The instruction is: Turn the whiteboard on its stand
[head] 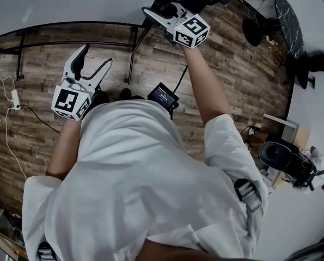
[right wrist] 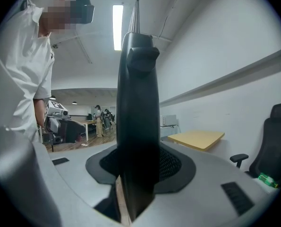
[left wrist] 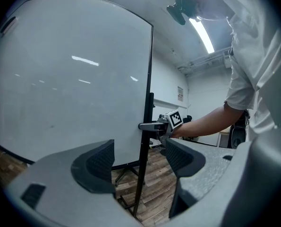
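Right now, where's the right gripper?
Right of centre in the left gripper view: the right gripper clamped on the black side frame of the whiteboard.

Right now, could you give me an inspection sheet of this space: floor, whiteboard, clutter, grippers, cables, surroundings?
Surface: wood-plank floor.
Job's things: whiteboard upright on its black stand.
Clutter: small black device with a lit screen, in front of the person.
Grippers: left gripper open, nothing between its jaws; right gripper shut on the whiteboard's edge.
Cables: white power strip with its cable on the floor.
Surroundings: yellow tabletop, office chair.
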